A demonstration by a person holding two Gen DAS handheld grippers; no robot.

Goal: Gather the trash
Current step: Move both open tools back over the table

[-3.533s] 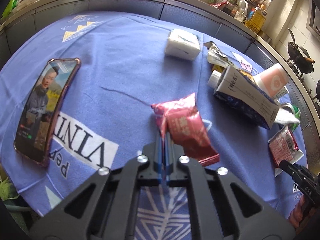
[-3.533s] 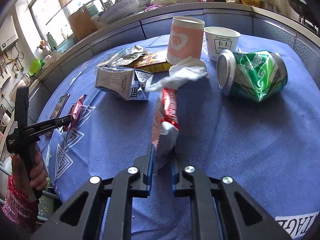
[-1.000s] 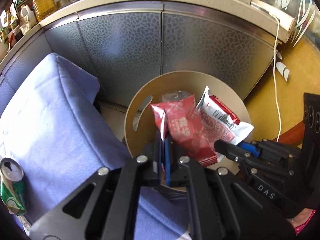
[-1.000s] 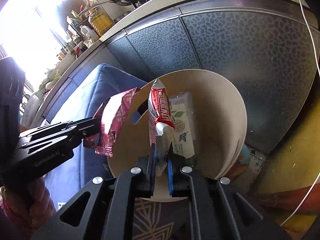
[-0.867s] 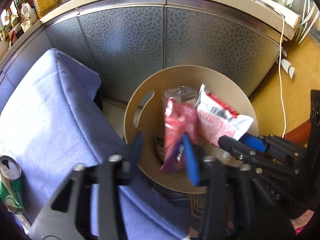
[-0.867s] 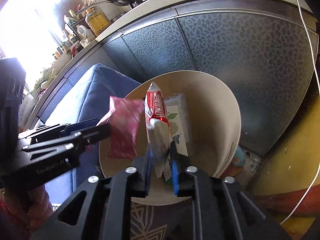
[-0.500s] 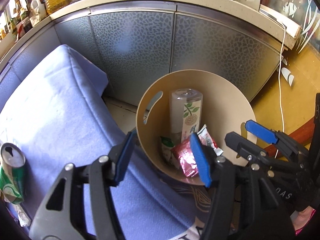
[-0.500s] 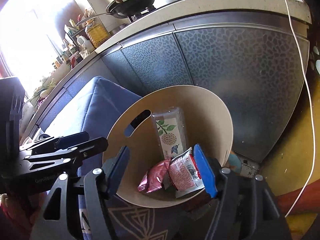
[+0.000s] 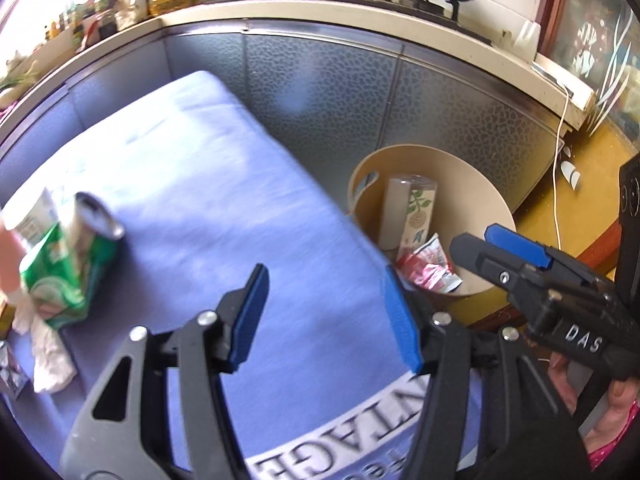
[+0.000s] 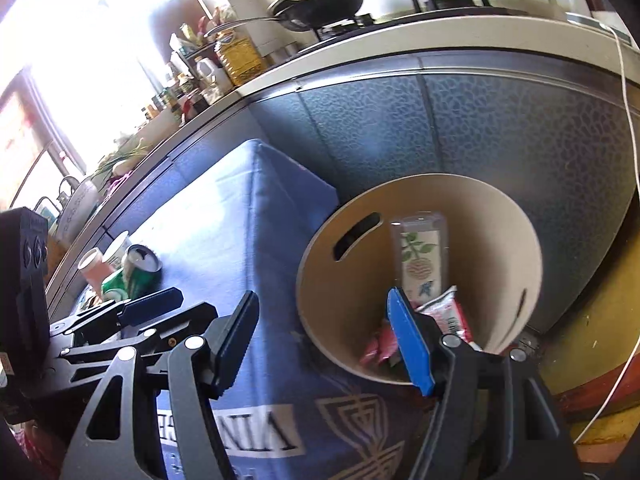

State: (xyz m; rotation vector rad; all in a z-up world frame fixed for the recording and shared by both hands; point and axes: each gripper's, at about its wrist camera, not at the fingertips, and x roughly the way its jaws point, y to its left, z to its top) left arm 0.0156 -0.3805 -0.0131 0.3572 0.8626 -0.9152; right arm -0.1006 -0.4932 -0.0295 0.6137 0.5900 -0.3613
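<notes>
**Wrappers binned, table trash waiting**

Our left tongs [image 9: 326, 314] and right tongs [image 10: 328, 338] gape empty – nothing between the blue pads. At two o'clock from the left pair, the bin [image 9: 472, 184] holds red wrappers [image 9: 426, 266] and a carton [image 9: 412, 208]. At nine o'clock, the crushed green can [image 9: 66, 264], cups and tissue [image 9: 48, 354] remain on the cloth [image 9: 224, 208].

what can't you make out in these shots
- Bin bottom: in the right wrist view the right gripper finger covers part of the wrappers; in the left wrist view the tablecloth edge hides the near inside.
- Can label: blurred in the left wrist view, too small in the right.
- Cups behind the can: cut off by the left edge in the left wrist view, tiny in the right.
- Carton print: too small to read.
</notes>
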